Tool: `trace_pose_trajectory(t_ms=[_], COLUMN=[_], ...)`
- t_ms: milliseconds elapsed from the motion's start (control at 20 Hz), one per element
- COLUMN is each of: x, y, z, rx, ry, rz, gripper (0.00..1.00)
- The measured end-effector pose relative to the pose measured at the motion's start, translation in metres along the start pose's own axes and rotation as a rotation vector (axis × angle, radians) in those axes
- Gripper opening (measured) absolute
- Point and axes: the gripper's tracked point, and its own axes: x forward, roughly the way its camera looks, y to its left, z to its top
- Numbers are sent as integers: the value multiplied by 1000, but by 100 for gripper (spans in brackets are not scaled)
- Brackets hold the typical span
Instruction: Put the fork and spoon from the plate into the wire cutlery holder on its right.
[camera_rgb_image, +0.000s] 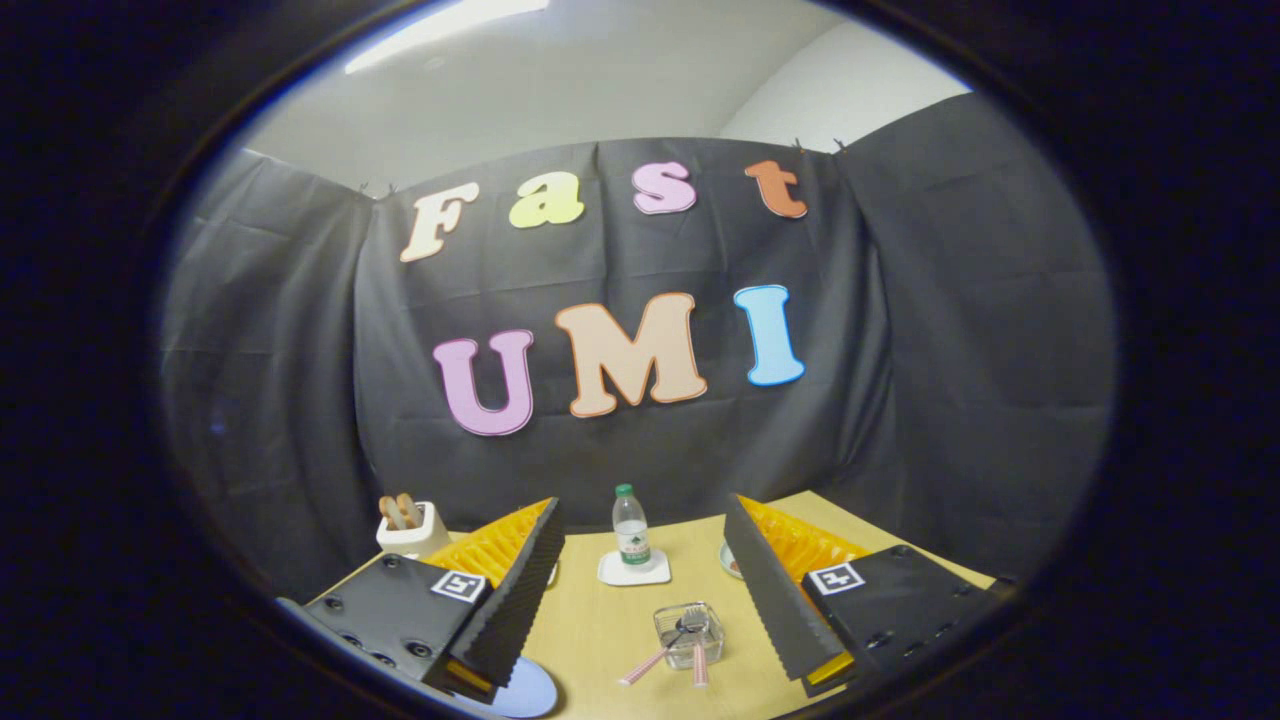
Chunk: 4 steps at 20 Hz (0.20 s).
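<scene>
Claw: the gripper (650, 630) hangs above the table with its two fingers spread wide and nothing between them — each finger is a long wedge with a ribbed, saw-toothed inner face.
Pose: it sits level and looks forward along the tabletop toward the draped back wall; both finger bases are flat plates carrying a small square printed marker and round screw heads.
Table: the wooden table (590, 630) is pale, smooth and matte, with a straight far edge against the cloth.
Holder: the wire cutlery holder (690, 633) stands on the table in the gap between the fingers, just ahead of them — a small boxy basket with see-through sides and rounded corners.
Fork: the fork (697, 650) leans out of the holder toward the gripper, its tines inside and its pinkish handle resting on the table.
Spoon: the spoon (655, 657) lies likewise with its bowl in the holder, its thin pink handle angling out to the left.
Plate: the plate (525, 695) is a smooth pale-blue disc, partly hidden under the left finger's tip.
Bottle: a clear plastic bottle (630, 528) with a green cap stands upright on a white square coaster (634, 570) beyond the holder.
Toaster: a white toaster (412, 530) with two brown slices sticking up sits far left, beyond the left finger.
</scene>
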Motion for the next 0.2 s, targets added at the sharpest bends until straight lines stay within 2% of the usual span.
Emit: trace_pose_trajectory(t_ms=[200], x=[0], y=[4], z=[1], rx=[-1], ry=[-2], rz=[8], gripper=[100])
